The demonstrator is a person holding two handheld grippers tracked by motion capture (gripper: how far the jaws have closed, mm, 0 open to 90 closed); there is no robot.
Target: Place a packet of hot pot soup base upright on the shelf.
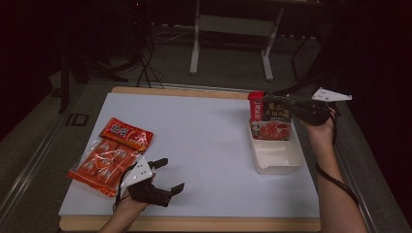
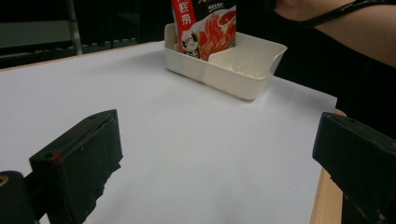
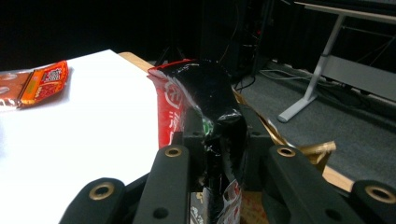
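Observation:
A red and black sauce packet stands upright in the far end of a white plastic tray. My right gripper is shut on the packet's upper right edge; in the right gripper view the pads squeeze the black foil of the packet. The left gripper view shows the same packet standing in the tray. My left gripper rests open near the table's front left, with nothing between its fingers. An orange packet lies flat beside it at the left.
A white sheet covers a wooden table. Behind the table stand a metal desk frame and cables on the grey floor. A person's right forearm runs along the table's right edge.

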